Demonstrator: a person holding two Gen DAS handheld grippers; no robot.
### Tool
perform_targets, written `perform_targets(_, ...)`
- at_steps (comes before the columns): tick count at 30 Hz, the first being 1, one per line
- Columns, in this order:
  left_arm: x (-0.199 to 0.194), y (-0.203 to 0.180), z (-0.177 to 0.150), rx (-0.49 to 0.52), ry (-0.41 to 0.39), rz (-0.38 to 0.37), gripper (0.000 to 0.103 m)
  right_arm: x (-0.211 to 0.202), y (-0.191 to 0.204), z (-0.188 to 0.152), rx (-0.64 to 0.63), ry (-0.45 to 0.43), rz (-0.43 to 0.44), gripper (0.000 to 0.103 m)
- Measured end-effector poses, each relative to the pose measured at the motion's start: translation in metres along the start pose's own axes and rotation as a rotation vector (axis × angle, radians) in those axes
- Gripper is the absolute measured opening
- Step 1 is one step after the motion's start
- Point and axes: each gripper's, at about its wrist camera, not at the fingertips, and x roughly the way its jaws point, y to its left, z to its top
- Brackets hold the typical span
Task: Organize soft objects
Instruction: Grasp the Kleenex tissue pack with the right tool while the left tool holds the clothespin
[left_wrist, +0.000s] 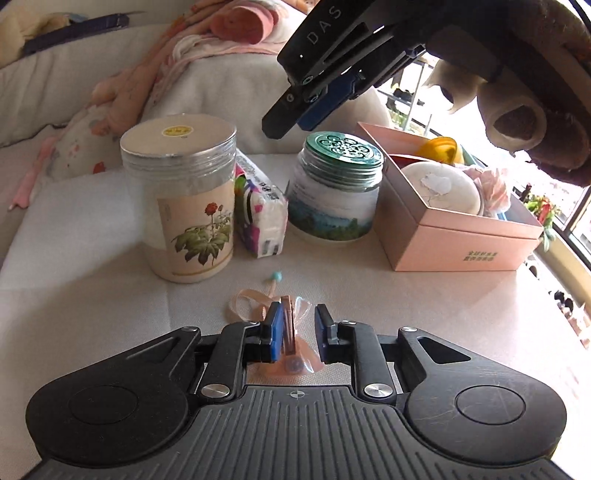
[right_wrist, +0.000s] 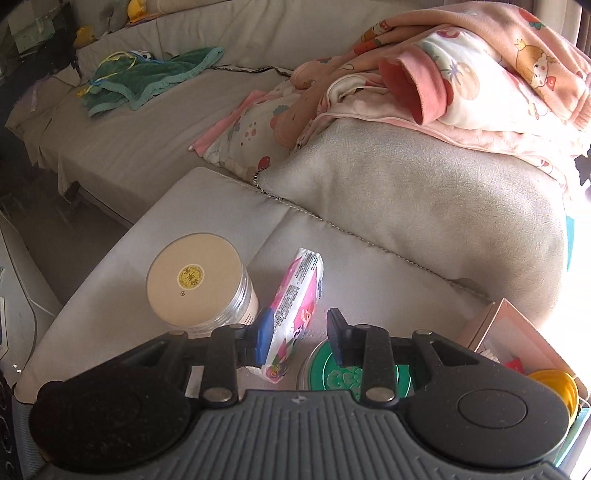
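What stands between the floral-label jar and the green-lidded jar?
A tissue pack stands between the floral-label jar and the green-lidded jar, clearest in the left wrist view.

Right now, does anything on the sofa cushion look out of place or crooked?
Yes. The tissue pack stands on its edge, leaning between the flower-label jar and the green-lidded jar instead of lying flat. A small clear-wrapped trinket with a ribbon lies loose on the cushion, apart from the pink box.

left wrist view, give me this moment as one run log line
left gripper: open around bagged trinket | right gripper: open above tissue pack | pink box: holds items
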Motion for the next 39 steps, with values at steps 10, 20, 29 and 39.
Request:
perform_targets(10, 0.003, 0.013, -0.006, -0.039, 0.032, 0.003, 0.026, 0.014, 0.012, 0.007, -0.087, 0.085, 0.126, 0.033)
perform_targets(20, 0.01, 0.026, -0.001, -0.12, 0.028, -0.085, 0.026, 0.051, 0.028, 0.009, -0.222, 0.135, -0.005, 0.05)
perform_targets(29, 0.009, 0.014, -0.003, -0.054, 0.011, -0.031, 0.025, 0.053, 0.021, 0.005, -0.18, 0.137, 0.012, 0.018)
perform_targets(39, -0.028, 0.026, 0.014, -0.121, -0.127, -0.072, 0.013, -0.017, -0.004, 0.012, 0.044, 0.039, 0.082, 0.017)
